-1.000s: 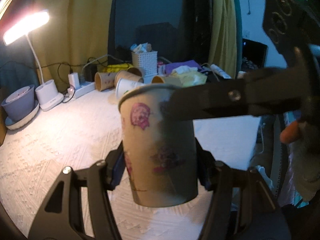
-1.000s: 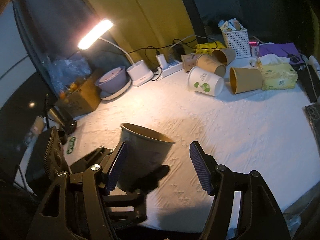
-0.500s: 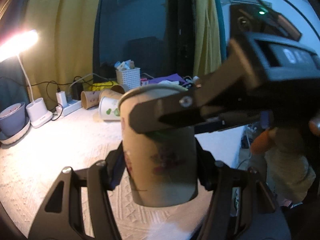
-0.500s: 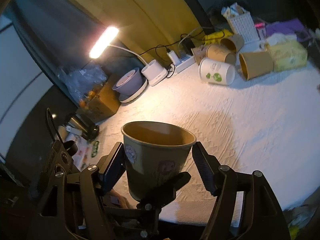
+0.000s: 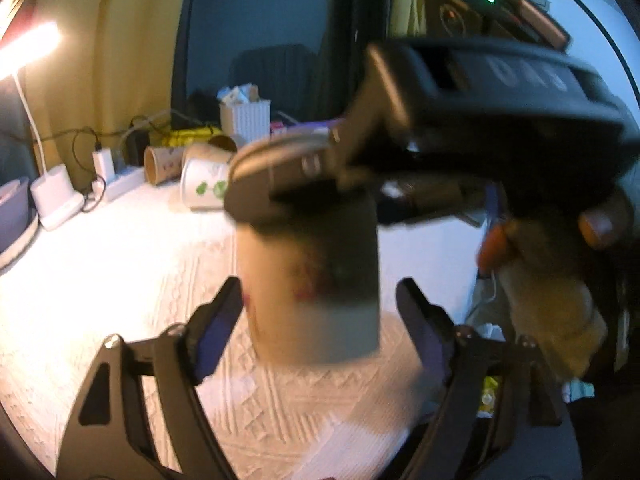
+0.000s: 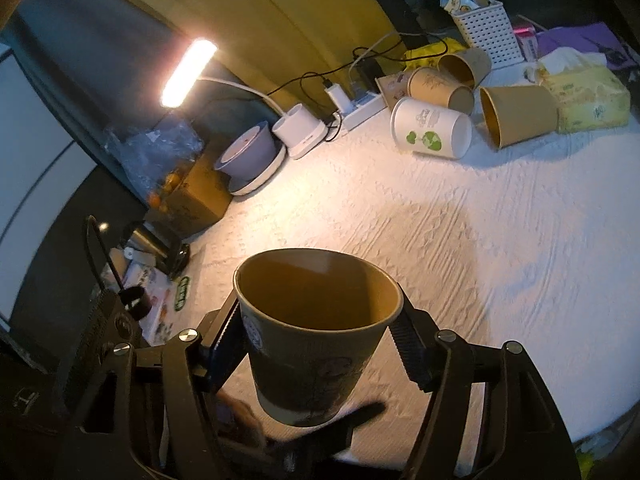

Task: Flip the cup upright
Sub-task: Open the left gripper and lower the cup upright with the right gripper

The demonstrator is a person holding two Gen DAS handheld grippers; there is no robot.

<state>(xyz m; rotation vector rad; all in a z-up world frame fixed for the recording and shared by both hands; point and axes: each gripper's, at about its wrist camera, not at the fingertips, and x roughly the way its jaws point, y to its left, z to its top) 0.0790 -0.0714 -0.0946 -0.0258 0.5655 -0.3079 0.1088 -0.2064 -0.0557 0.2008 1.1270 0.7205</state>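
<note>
A brown paper cup (image 6: 316,332) with pink printed figures stands upright, mouth up, above the white tablecloth (image 6: 500,248). My right gripper (image 6: 320,344) is shut on it just below the rim. In the left wrist view the same cup (image 5: 316,284) is blurred, with the right gripper's black body (image 5: 480,120) across its top. My left gripper (image 5: 320,316) is open, its blue-padded fingers (image 5: 216,320) apart from the cup on both sides.
Several paper cups (image 6: 436,128) lie on their sides at the back of the table, by a tissue pack (image 6: 588,100), a white basket (image 6: 484,28) and a power strip (image 6: 360,110). A lit desk lamp (image 6: 188,72) and a purple bowl (image 6: 248,156) stand at the left.
My left gripper has opened and let go of the cup. My right gripper has closed on the cup near its rim and holds it.
</note>
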